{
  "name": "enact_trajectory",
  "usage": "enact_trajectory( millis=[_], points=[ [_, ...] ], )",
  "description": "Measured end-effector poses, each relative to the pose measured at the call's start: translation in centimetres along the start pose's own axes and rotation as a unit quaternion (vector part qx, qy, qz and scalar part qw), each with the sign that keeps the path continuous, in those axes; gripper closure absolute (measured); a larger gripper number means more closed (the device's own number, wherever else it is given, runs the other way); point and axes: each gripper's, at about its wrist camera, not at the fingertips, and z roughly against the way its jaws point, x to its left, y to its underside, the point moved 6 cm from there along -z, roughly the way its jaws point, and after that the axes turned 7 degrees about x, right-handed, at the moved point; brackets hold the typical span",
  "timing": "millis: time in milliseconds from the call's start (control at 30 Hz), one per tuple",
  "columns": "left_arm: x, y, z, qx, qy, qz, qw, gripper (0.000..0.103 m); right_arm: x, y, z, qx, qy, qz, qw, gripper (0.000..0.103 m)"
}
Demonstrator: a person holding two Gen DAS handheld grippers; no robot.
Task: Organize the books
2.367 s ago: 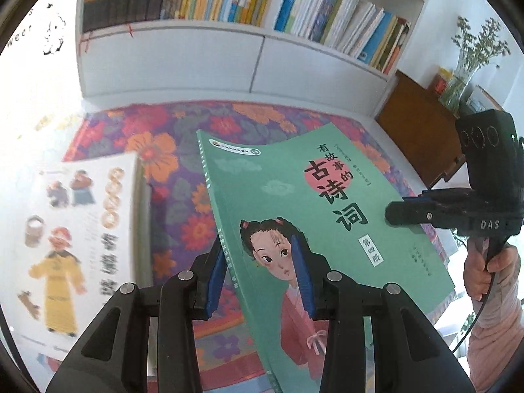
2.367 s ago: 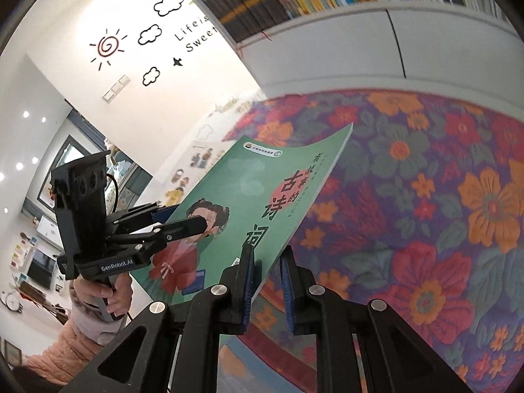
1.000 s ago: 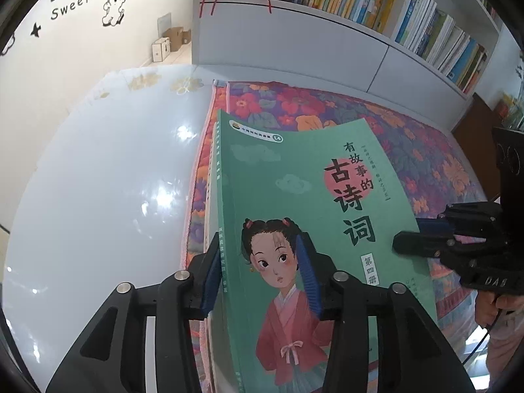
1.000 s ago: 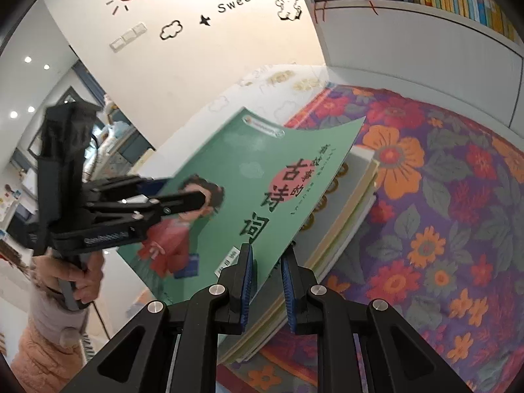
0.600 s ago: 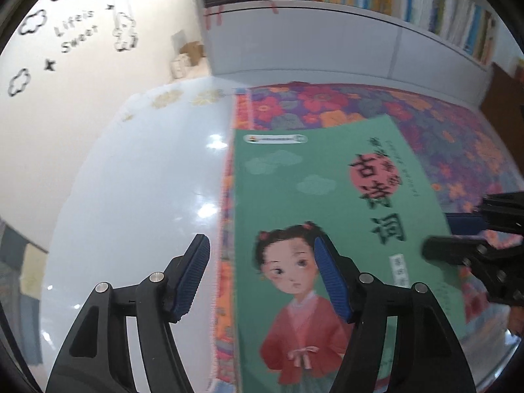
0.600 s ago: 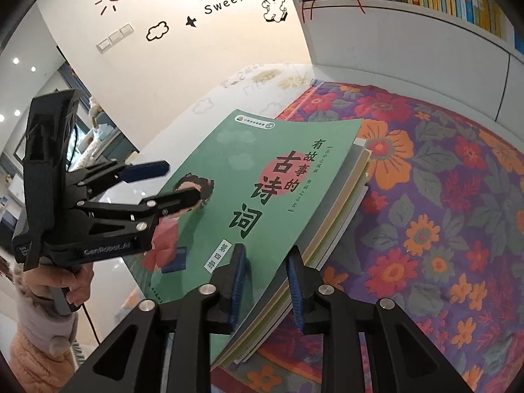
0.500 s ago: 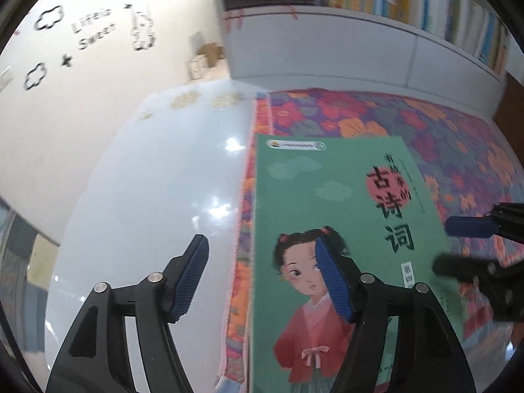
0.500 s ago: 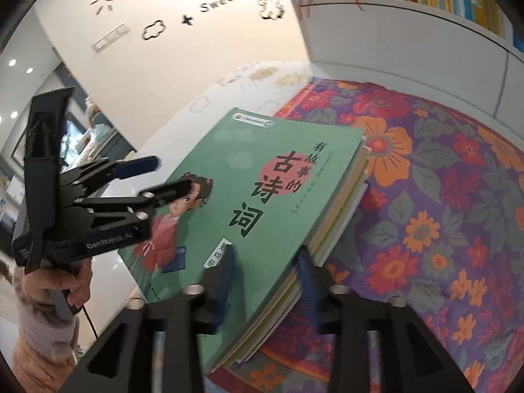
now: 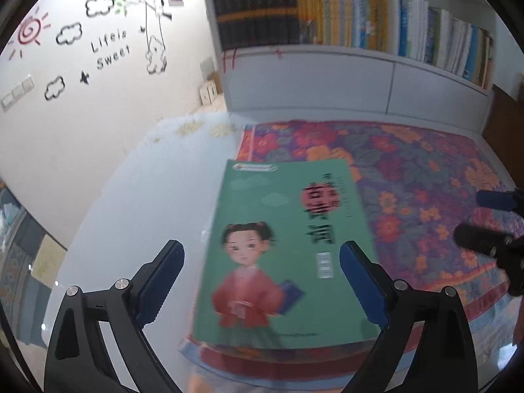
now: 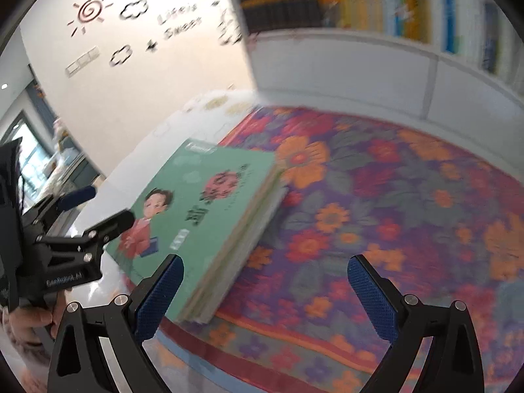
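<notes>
Green paperback w/ cartoon girl in red robe on cover (image 9: 281, 249) lying flat, topmost on a small stack of thin books (image 10: 235, 262), at the left edge of the flowered purple-orange mat (image 9: 425, 177). Stack partly overhanging onto the glossy white worktop (image 9: 137, 203), by the look of it.

Left claw (image 9: 262, 281): jaws just been opening, now spread wide, nothing gripped. Book seen between the blue pads but below them, no contact. Right claw (image 10: 265, 291): same, just been opening, released, jaws wide apart; stack's near right corner sits by its left pad, mat under the rest of the gap.

Key relation: book straight ahead of and beneath left claw, long axis running away from it toward the white bookcase w/ rows of upright books (image 9: 344, 32). From right claw, stack lies ahead-left, long axis slanting away to the upper left. Left claw nearer and better centred; right claw off the stack's right long edge.

Judgement: placing step looks done, book set on pile. Next prob. a pull-back, or a nudge to square the stack; edges not perfectly flush in right view, though blur makes that hard to say.

In the way: little. Each claw visible in the other's view, near the stack on opposite sides, so clash possible if both close in. Person's hand (image 10: 29, 321) on left claw's handle, low left.
</notes>
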Motion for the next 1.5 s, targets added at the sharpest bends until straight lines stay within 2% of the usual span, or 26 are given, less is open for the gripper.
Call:
enact_trajectory(
  millis=[67, 167, 300, 400, 600, 667, 767, 833, 1000, 1167, 1500],
  points=[
    [-1.8, 0.4, 0.8, -0.015, 0.006, 0.0, 0.9999, 0.003, -1.2, 1.2, 1.9, -0.03, 0.018, -0.022, 0.999, 0.003],
    [-4.6, 1.2, 1.4, -0.019, 0.032, -0.005, 0.9993, 0.001, -2.1, 3.4, 4.0, -0.042, 0.008, -0.039, 0.998, 0.003],
    [-7.3, 2.0, 1.9, -0.018, 0.063, -0.004, 0.9979, 0.001, -2.8, 5.7, 6.1, -0.049, 0.074, -0.033, 0.996, 0.003],
    [-9.3, 3.0, 1.9, -0.007, 0.086, -0.006, 0.9963, 0.001, -3.1, 6.9, 7.6, -0.053, 0.1, -0.03, 0.993, 0.003],
    [-11.7, 5.9, 1.9, 0.025, 0.138, 0.018, 0.9899, 0.001, -4.6, 9.1, 9.5, -0.082, 0.099, -0.085, 0.988, 0.0],
    [-12.2, 6.2, 1.9, 0.026, 0.138, 0.012, 0.9899, 0.001, -4.6, 9.5, 9.2, -0.074, 0.122, -0.076, 0.987, 0.0],
    [-12.1, 6.2, 2.1, 0.019, 0.112, 0.006, 0.9935, 0.001, -4.5, 10.1, 8.8, -0.065, 0.185, -0.048, 0.979, 0.0],
    [-12.2, 6.2, 2.3, 0.018, 0.116, 0.006, 0.993, 0.001, -4.5, 10.4, 8.4, -0.058, 0.214, -0.036, 0.974, 0.0],
    [-12.0, 6.2, 2.6, 0.009, 0.095, -0.004, 0.9954, 0.001, -4.9, 10.7, 7.5, -0.048, 0.212, -0.038, 0.975, 0.0],
    [-11.5, 6.4, 2.4, 0.015, 0.103, 0.001, 0.9945, 0.001, -4.9, 10.8, 7.2, -0.049, 0.191, -0.052, 0.979, 0.0],
    [-11.7, 6.5, 2.5, 0.014, 0.103, -0.007, 0.9946, 0.001, -4.7, 10.7, 7.4, -0.052, 0.176, -0.056, 0.981, 0.0]
  ],
)
